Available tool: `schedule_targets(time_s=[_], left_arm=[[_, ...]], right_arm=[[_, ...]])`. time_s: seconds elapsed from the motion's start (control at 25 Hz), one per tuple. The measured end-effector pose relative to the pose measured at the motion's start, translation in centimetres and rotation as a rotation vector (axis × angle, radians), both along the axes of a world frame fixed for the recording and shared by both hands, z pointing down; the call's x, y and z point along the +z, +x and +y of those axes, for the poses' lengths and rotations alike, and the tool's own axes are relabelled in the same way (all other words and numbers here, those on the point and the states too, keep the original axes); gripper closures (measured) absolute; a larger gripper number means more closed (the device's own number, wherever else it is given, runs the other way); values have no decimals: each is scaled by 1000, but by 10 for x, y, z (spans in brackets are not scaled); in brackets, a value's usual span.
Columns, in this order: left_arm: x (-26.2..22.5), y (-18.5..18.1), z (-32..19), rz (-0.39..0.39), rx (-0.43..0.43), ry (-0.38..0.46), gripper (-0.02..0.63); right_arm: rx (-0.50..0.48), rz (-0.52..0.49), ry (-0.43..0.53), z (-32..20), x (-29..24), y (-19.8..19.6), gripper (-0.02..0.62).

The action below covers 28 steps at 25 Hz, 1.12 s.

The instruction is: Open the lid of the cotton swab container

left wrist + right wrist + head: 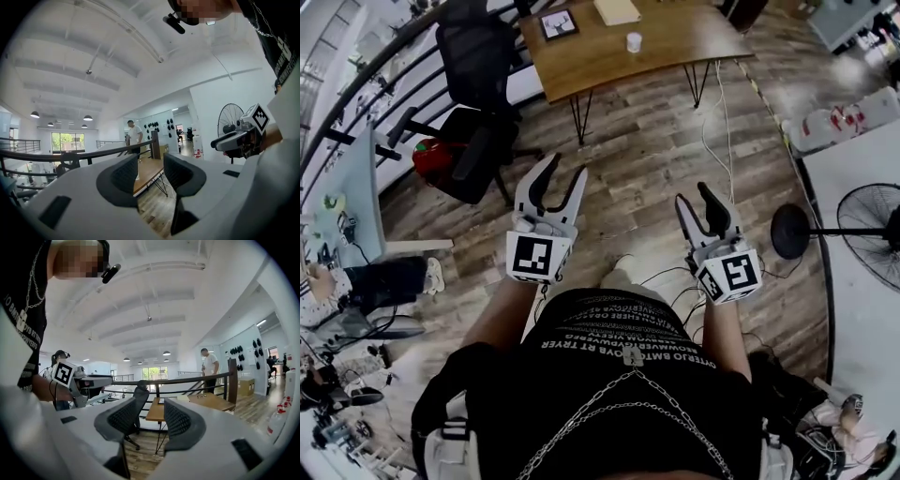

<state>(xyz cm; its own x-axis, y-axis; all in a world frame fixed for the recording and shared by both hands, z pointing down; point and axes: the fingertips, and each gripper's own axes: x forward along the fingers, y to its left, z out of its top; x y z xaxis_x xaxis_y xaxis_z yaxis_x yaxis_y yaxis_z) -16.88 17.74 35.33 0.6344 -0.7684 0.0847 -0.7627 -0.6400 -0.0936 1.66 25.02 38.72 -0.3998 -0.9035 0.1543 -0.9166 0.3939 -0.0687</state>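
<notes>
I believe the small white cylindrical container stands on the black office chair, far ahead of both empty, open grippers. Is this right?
No. The small white cylindrical container stands on the brown wooden table, as the head view shows. The rest holds: it is far ahead of the left gripper and right gripper, both open and empty.

small white cylindrical container point(634, 42) is standing upright, sitting well beyond the fingers of left gripper point(566, 169) and right gripper point(694, 194), touching neither; lid too small to tell.
</notes>
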Motion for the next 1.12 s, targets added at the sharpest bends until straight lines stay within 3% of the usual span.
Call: schedule_targets(time_s=[0.28, 0.64, 1.12], left_arm=[[-9, 22, -12, -26, -25, 17, 428], [-9, 21, -23, -49, -60, 21, 428], [-4, 37, -91, -33, -54, 28, 428]], right_arm=[[-31, 9, 30, -20, -19, 22, 422], [-26, -25, 17, -41, -18, 44, 422], [-19, -5, 18, -108, -21, 59, 422]])
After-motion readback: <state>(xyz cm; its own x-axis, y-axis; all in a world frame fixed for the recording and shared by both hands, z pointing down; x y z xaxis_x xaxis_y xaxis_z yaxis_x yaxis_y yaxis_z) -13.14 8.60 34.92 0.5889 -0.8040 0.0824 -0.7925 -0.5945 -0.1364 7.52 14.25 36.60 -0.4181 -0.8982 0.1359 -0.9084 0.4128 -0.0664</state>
